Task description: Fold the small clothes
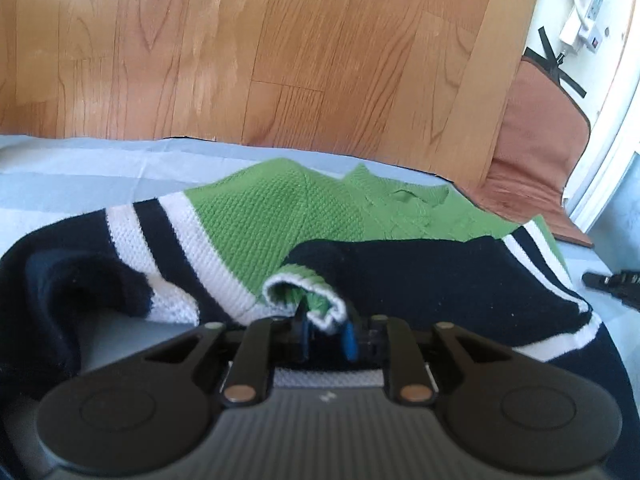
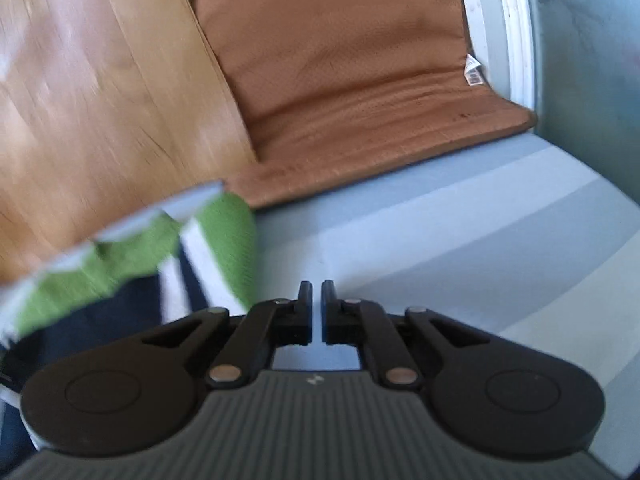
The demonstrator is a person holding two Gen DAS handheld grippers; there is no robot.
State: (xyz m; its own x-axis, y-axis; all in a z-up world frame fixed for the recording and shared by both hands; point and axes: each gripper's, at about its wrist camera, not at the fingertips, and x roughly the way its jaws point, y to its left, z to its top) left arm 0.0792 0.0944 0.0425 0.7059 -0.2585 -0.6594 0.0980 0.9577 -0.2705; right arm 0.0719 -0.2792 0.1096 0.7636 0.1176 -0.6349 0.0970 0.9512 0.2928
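Observation:
A small knit sweater (image 1: 256, 216), green with navy and white stripes, lies rumpled on a pale blue striped cloth (image 1: 80, 172). My left gripper (image 1: 326, 330) is shut on the sweater's green, white-edged cuff, which curls up between its fingers. In the right wrist view the sweater (image 2: 132, 264) lies to the left, blurred. My right gripper (image 2: 317, 300) is shut with nothing between its fingers, a thin slit showing between them, above bare striped cloth (image 2: 460, 240) just right of the sweater's edge.
A wooden floor (image 1: 280, 48) runs beyond the cloth's far edge. A brown cushion (image 2: 360, 80) lies at the far right against a white door frame (image 2: 516, 28). A white power strip (image 1: 580, 12) with cables sits at the top right. A dark object (image 1: 616, 284) shows at the right edge.

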